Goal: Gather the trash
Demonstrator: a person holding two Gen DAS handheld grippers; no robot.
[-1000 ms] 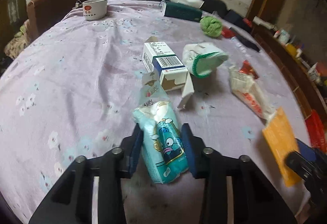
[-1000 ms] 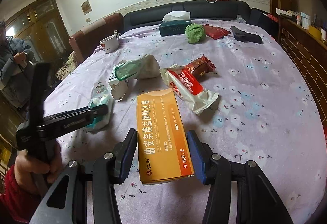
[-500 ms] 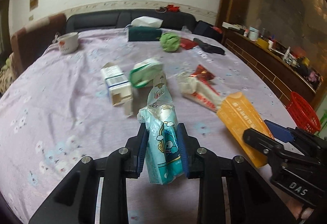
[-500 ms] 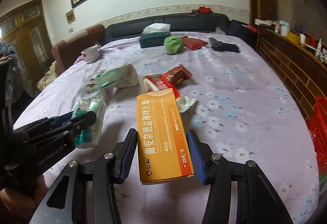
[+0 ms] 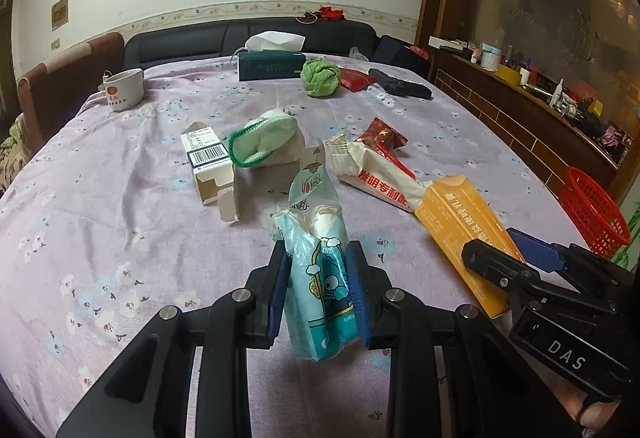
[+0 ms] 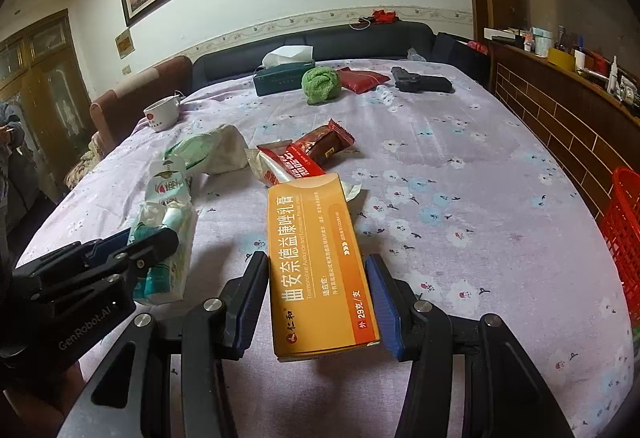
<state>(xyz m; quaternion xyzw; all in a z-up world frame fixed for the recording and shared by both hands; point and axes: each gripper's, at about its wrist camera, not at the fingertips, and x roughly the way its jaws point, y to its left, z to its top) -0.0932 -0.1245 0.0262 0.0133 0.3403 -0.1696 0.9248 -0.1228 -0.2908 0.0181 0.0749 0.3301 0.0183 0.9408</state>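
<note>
In the left wrist view, my left gripper (image 5: 318, 254) is shut on a teal tissue packet (image 5: 320, 286) with a cartoon print, held above the purple floral tablecloth (image 5: 100, 238). My right gripper (image 6: 316, 266) is shut on an orange medicine box (image 6: 316, 258), also lifted off the cloth. The left view shows that box (image 5: 460, 222) at its right. Still lying mid-table are a white barcode box (image 5: 208, 166), a white-and-red wrapper (image 5: 376, 178) and a brown-red snack wrapper (image 5: 384, 138). A red basket (image 5: 592, 214) stands past the table's right edge.
A white-and-green cloth (image 5: 264, 138) lies beside the barcode box. At the far end are a mug (image 5: 124, 88), a tissue box (image 5: 272, 64), a green cloth ball (image 5: 320, 78), a red pouch (image 5: 356, 78) and a black case (image 5: 400, 88). A cluttered wooden ledge (image 5: 540, 98) runs along the right.
Both grippers have risen from the table with the tissue packet and the orange box in them. Both views have tilted up, and the red basket has come into sight at the right.
</note>
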